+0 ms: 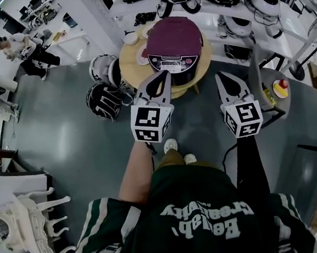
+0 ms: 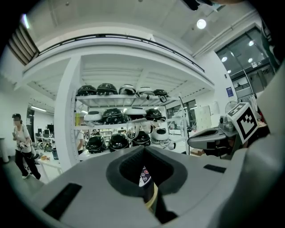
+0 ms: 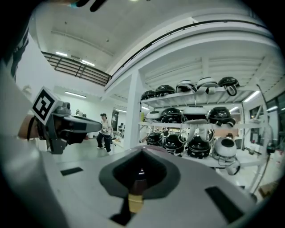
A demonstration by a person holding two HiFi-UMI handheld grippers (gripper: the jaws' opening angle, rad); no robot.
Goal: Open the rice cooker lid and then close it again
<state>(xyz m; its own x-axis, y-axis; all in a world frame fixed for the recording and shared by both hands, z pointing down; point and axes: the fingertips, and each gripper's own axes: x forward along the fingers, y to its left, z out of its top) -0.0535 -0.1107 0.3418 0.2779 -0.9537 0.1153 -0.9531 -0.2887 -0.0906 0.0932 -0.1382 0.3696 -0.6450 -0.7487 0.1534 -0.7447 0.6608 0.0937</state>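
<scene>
- A person in a green jersey point(image 1: 197, 219) stands over a rice cooker point(image 1: 184, 74) with a 2-jaw gripper in each hand, as seen from the head view.
- The left gripper point(image 1: 164, 78) has its jaws pressed together, clamping nothing. In its own view, only a sliver of the cooker's control panel point(image 2: 144, 175) shows through the notch behind the tips.
- The right gripper point(image 1: 221, 79) likewise has its jaws together and empty. Through its notch, a dark strip of the cooker sits above a tan strip.
- The rice cooker sits directly ahead of the left jaws, with its maroon lid point(image 1: 175, 31) down and shut.
- In the head view, the left tips overlap the cooker's front. Whether they touch it cannot be told.
- The right jaws point past the cooker's right side and stay apart from it. Their tips are beside the edge of the round wooden table point(image 1: 131, 62) that bears the cooker.
- A small white bowl point(image 1: 131, 38) sits on the table, ahead and to the left of the left jaws.
- A white helmet point(image 1: 102, 67) and a black helmet point(image 1: 104, 100) lie on the grey floor point(image 1: 65, 131), to the left of the left jaws.
- Well beyond both pairs of jaws, white shelving point(image 2: 124, 99) carries rows of black and white helmets.
- A second person point(image 2: 20, 149) stands far to the left of the left jaws.
- Each gripper carries a marker cube point(image 1: 151, 121) behind its jaws.
</scene>
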